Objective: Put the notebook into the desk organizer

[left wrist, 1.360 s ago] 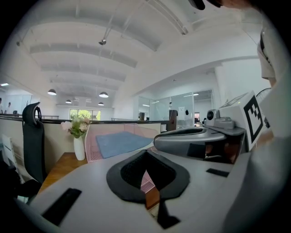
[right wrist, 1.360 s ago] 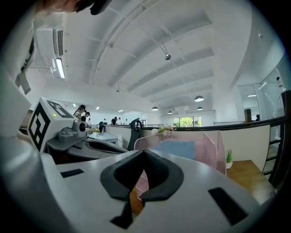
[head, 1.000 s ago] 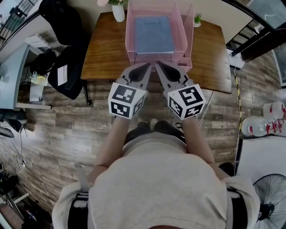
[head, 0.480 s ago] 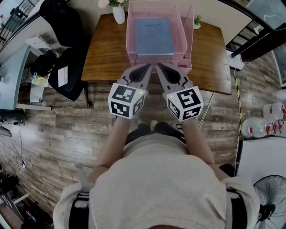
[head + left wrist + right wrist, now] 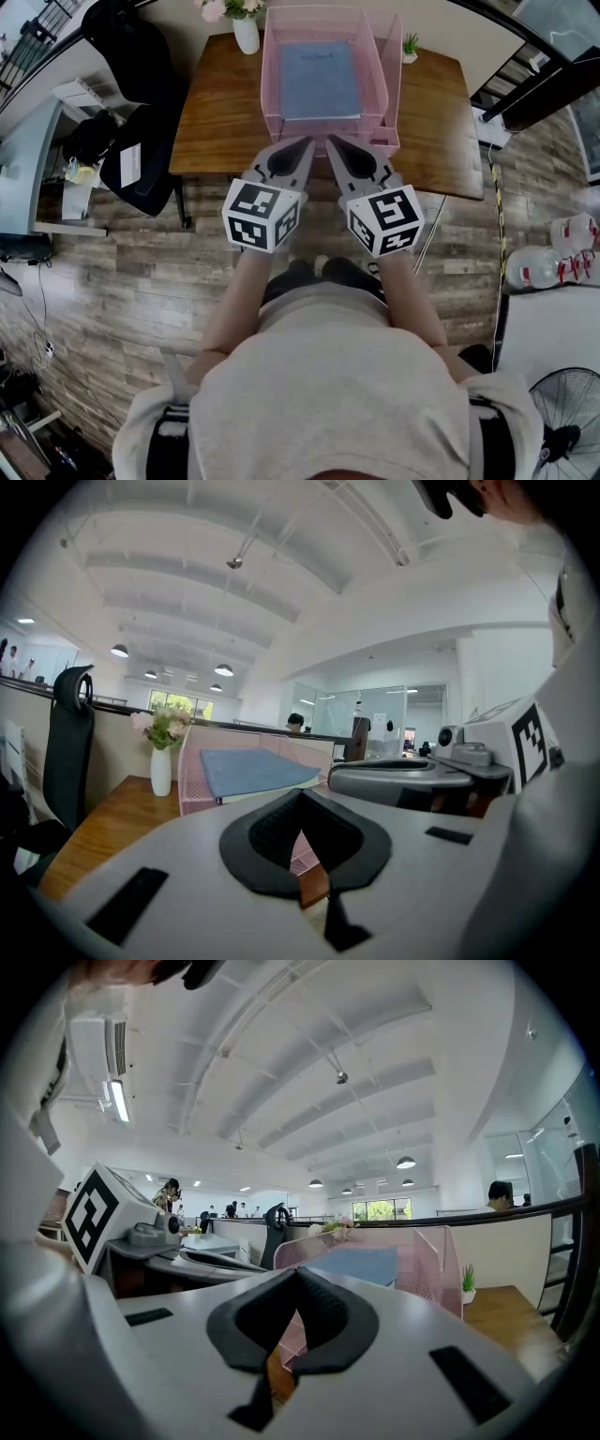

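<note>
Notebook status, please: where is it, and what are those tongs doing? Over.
Both shut, empty: left tongs, right tongs. The notebook lies flat in the organizer. Nothing in the way.

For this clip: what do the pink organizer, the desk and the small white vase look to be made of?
The desk organizer looks like pink-coated metal mesh; a fine perforated grid shows in its walls. The table seems to be wood or wood veneer, brown with visible grain and a soft sheen. The vase is probably glazed ceramic, smooth and plain white, though opaque glass cannot be ruled out.
</note>
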Demonstrator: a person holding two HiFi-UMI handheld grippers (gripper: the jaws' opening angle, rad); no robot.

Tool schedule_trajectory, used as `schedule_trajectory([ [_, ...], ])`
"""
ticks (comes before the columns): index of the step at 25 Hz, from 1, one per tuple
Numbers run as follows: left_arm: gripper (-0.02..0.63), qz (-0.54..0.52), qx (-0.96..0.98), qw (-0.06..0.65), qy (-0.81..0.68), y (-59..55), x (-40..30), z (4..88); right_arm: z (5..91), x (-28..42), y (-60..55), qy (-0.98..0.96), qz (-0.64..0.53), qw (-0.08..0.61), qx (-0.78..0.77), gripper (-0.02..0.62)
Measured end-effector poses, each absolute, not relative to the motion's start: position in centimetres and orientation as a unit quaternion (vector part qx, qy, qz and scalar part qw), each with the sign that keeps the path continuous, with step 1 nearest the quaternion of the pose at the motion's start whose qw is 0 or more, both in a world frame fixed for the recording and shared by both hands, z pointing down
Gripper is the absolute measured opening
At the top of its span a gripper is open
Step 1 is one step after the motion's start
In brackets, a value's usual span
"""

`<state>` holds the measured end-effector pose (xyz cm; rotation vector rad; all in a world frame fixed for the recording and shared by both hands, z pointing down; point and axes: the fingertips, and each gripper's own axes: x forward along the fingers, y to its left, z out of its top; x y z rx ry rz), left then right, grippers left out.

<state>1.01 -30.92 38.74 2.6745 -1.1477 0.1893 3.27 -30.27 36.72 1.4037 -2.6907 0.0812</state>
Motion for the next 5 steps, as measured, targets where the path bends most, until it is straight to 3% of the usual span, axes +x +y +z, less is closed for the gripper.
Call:
schedule_trajectory([
  [5,0.011,0.059,0.913,0.115,-0.387,-31.05,1.57,38.61,37.02,3.92,-30.36,-0.881,0.026,0.058,0.468,0.009],
])
